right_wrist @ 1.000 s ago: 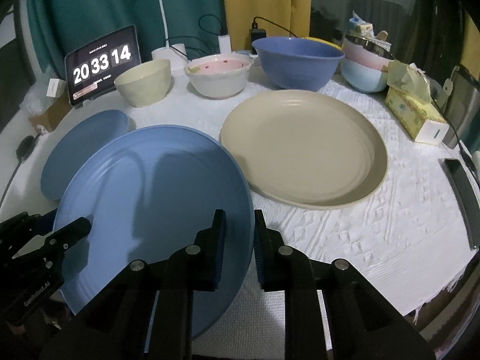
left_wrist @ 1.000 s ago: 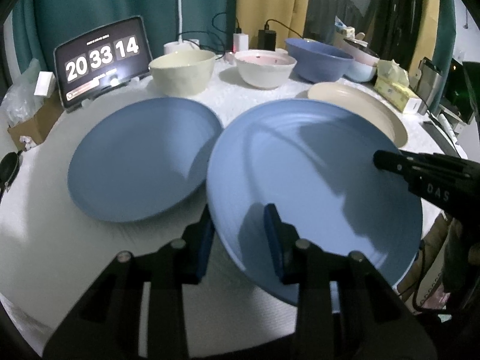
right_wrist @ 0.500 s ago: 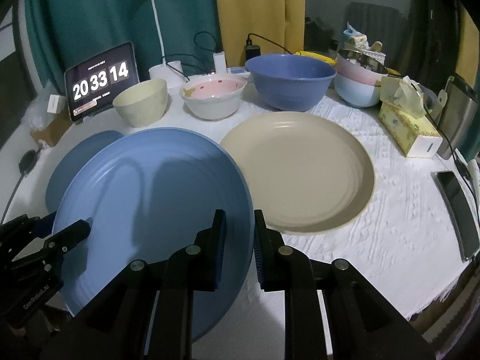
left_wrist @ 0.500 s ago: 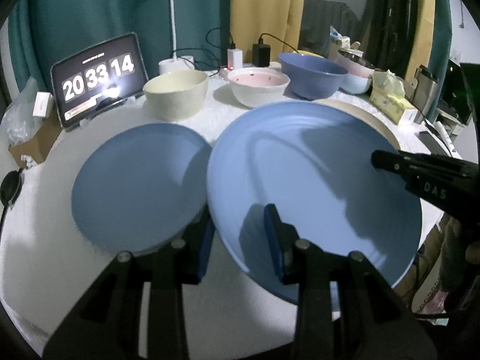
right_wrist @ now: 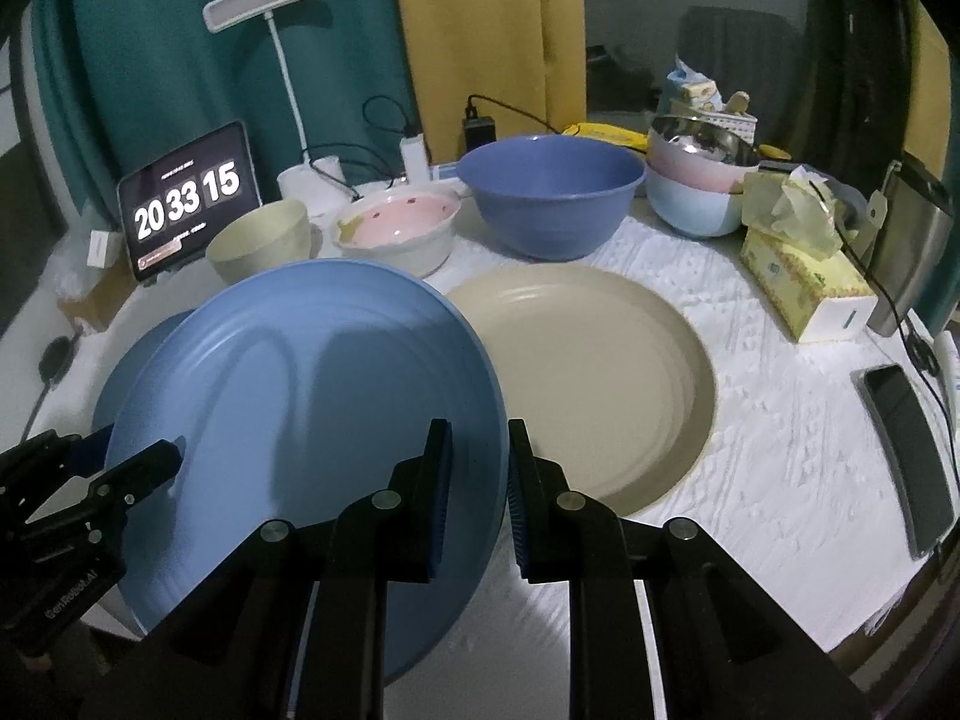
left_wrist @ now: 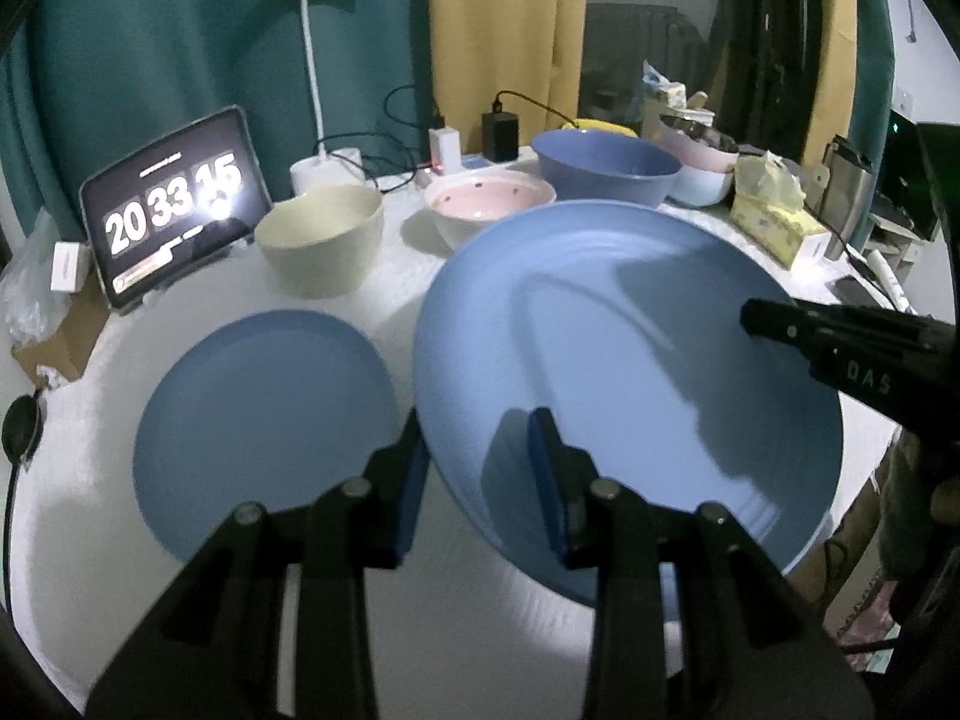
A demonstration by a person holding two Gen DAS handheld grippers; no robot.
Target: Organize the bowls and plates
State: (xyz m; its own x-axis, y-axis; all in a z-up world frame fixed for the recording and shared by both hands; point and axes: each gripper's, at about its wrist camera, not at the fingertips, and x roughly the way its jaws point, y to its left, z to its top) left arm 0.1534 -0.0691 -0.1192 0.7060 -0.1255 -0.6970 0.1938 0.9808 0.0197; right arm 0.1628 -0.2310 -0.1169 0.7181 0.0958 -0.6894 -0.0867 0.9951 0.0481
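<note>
Both claws pinch opposite rims of the big round matte-blue ridged plate [left_wrist: 624, 360], left gripper [left_wrist: 480, 468] and right gripper [right_wrist: 477, 480], holding it tilted above the table. It hides part of the smaller smooth blue plate [left_wrist: 258, 420] and the beige plate's [right_wrist: 600, 372] left edge.

Large plate [right_wrist: 312, 396] between small plate [left_wrist: 258, 420] at left and wide plate [right_wrist: 600, 372] at right, bowls [right_wrist: 549, 192] behind.

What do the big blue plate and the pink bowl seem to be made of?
Big blue plate: probably plastic or wheat-straw composite, matte; soft shadows, no sharp glints, thin rim with faint moulded rings. Pink bowl: likely glazed ceramic; thick white wall, glossy speckled pink inside. Neither is certain from looks.
</note>
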